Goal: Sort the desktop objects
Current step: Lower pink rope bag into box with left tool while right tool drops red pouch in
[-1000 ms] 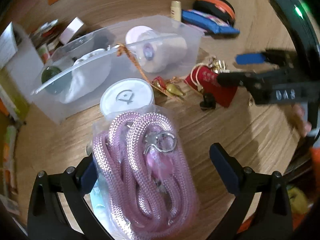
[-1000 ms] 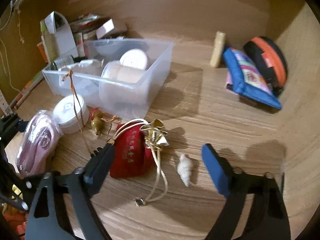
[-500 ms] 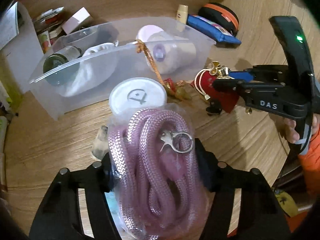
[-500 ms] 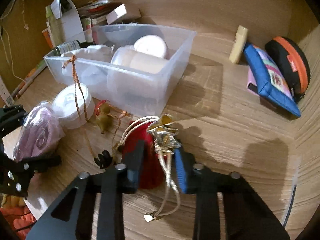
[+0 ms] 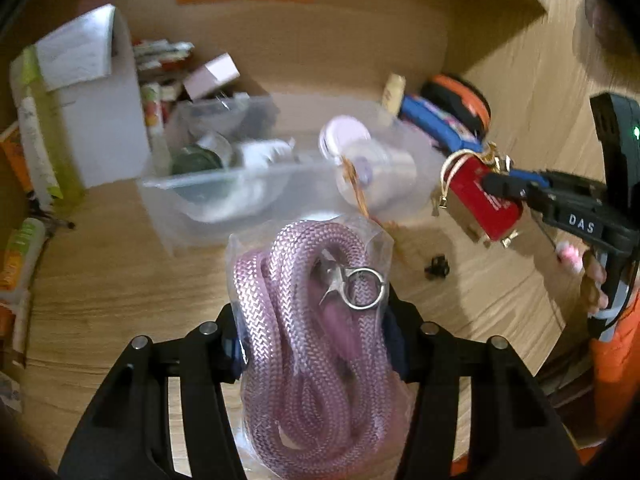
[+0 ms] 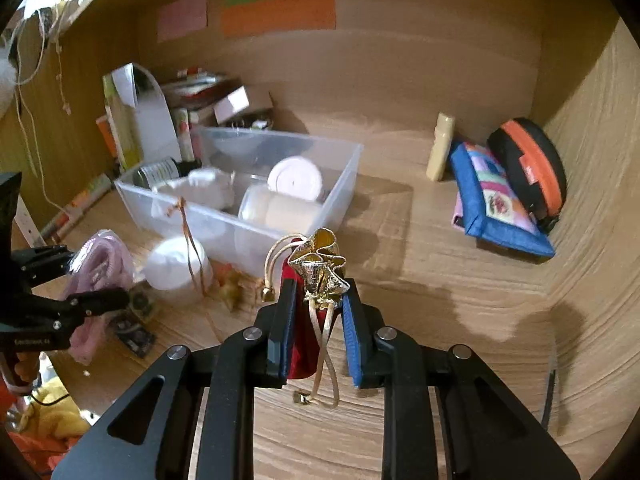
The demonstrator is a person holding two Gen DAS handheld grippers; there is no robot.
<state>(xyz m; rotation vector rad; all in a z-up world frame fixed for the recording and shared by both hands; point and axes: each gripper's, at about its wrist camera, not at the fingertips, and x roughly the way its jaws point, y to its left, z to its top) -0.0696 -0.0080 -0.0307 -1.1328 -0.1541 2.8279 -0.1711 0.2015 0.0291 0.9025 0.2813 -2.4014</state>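
Note:
My left gripper (image 5: 316, 344) is shut on a clear bag of pink rope (image 5: 316, 320) with a metal clasp, held above the wooden desk. It also shows in the right wrist view (image 6: 100, 272) at the left. My right gripper (image 6: 318, 320) is shut on a red drawstring pouch (image 6: 304, 344) with a gold ruffled top and gold cords, lifted off the desk. The pouch also shows in the left wrist view (image 5: 480, 200) at the right. A clear plastic bin (image 6: 340, 196) stands behind both, holding white jars, a dark bottle and white cloth.
A white round jar (image 6: 176, 272) and a small gold-and-red charm (image 6: 236, 284) lie in front of the bin. A blue pouch (image 6: 496, 204), an orange-black case (image 6: 532, 168) and a cream tube (image 6: 440, 152) sit at back right. Boxes and papers (image 6: 160, 120) stand at back left.
Both grippers have risen from the desk with their loads. The red pouch has left the surface, and the pink rope bag has lifted away from the white jar.

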